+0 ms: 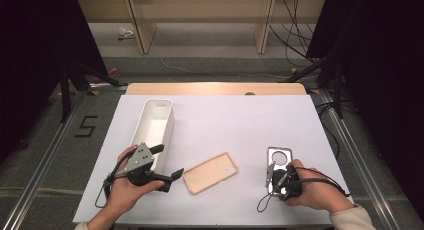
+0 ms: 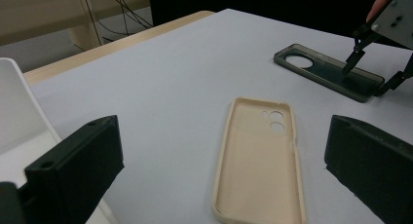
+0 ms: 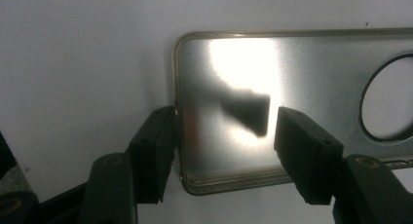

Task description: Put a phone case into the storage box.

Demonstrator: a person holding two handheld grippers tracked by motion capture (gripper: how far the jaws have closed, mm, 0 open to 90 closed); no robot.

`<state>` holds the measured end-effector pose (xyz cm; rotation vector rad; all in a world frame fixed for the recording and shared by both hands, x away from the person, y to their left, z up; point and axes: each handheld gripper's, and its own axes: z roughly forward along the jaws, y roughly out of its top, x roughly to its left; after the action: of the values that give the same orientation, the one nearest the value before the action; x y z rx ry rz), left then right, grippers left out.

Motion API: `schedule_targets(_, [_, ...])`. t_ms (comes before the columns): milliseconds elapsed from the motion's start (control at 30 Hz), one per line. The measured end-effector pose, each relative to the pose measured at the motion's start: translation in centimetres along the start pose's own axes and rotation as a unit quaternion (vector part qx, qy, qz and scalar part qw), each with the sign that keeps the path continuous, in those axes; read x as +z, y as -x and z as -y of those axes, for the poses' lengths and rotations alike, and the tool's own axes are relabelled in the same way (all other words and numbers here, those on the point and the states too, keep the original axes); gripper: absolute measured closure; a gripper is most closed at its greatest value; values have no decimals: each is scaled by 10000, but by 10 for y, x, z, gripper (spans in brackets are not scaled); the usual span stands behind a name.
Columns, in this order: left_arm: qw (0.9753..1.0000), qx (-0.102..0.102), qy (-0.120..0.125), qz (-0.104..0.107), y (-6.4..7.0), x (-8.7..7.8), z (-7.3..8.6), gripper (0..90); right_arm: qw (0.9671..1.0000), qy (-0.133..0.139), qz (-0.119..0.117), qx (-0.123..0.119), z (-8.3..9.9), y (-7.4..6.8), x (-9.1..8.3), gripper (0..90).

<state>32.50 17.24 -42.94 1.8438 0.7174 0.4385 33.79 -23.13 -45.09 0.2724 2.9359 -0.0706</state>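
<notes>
Right gripper (image 3: pixel 221 136): your jaws stand apart, straddling the near short end of the dark phone case (image 3: pixel 292 102); one jaw sits just outside the case's edge, the other over its inner face. Nothing clamped yet.
Left gripper (image 1: pixel 165 177): jaws wide apart, hanging above the table (image 1: pixel 225 115) and aimed toward the beige phone case (image 1: pixel 210 172) at roughly 3 o'clock from it. Not touching it.
Dark case, location: at the 4 o'clock part of the table in the high view, flat, inner face up, directly under your right gripper.
Dark case, heading: long axis runs near 12–6 o'clock; the round camera cut-out (image 1: pixel 279 157) sits at the 12 o'clock end, the plain end toward you.
Dark case, handling (judgement): looks light, thin and glossy, with a raised rim; likely to flex and to slip on a flat pinch. Take the rim wall at the near short end, one jaw inside, one outside, and close gently.
Beige case, heading: long axis runs about 8–2 o'clock, camera holes (image 2: pixel 275 120) at the 2 o'clock end, open side up.
Beige case, handling (judgement): matte and softer-looking; a rim pinch on a long side should hold.
White bin (image 1: pixel 155 127): at 10 o'clock, well apart from both cases.
</notes>
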Motion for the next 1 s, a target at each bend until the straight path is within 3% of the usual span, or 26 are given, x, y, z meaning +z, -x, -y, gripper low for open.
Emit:
schedule_targets(200, [10000,-10,-1,11,0,0,0,1,9999,12,-111,-27,0,-1,0,530])
schedule_targets(633, [10000,6,2,32,1,0,0,1,9990,-47,-304,-320,-3,-7,-2,745])
schedule_targets(1000, [10000,15,1,40,1,0,0,2,9984,-74,-420,-363,-4,-9,-3,850])
